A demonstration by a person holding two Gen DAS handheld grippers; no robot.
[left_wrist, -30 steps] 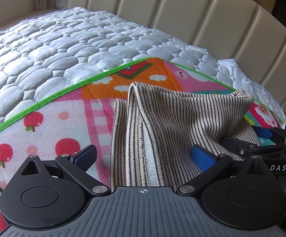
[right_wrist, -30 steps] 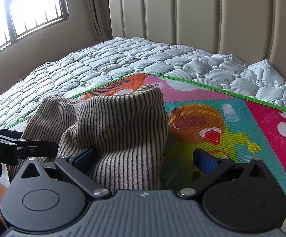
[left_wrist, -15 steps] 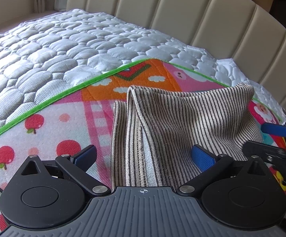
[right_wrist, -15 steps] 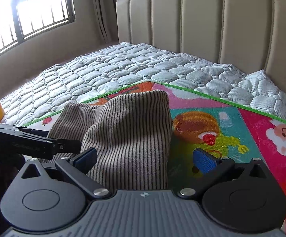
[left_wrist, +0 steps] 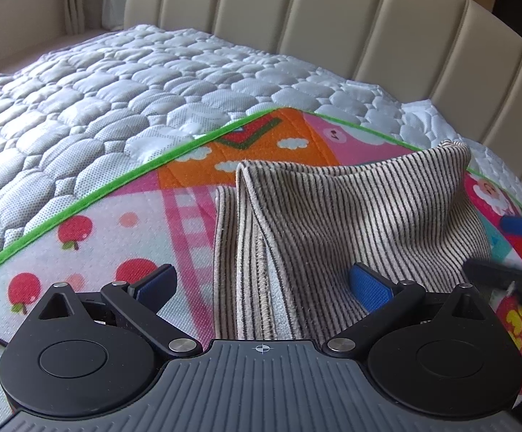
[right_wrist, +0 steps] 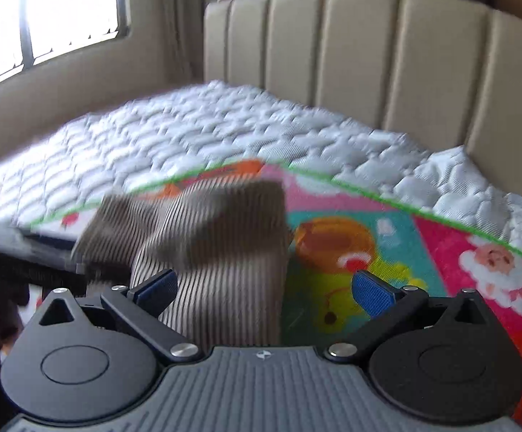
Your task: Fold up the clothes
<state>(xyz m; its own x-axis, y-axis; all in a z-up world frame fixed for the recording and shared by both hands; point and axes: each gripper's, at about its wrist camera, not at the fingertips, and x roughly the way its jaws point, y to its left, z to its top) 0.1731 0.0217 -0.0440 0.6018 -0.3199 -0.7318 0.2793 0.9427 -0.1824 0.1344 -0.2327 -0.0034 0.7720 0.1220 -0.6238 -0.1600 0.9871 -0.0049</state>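
Both wrist views low, close, facing headboard (left_wrist: 333,18), sharing striped garment (left_wrist: 333,223)

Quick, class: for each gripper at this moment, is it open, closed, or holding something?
Left gripper: open, holding nothing; the striped garment lies between its fingers.
Right gripper: open, holding nothing; view blurred.

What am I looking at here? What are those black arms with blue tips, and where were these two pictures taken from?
No robot here: a person holds a pair of tongs in each hand, each with a camera looking along its fingers. One picture is from the left tongs, the other, blurred, from the right tongs. Both stand open, gripping nothing. The blue tips are their pads. Ahead lies a striped brown garment, partly folded and bunched up, on a colourful cartoon mat spread over a white quilted bed.
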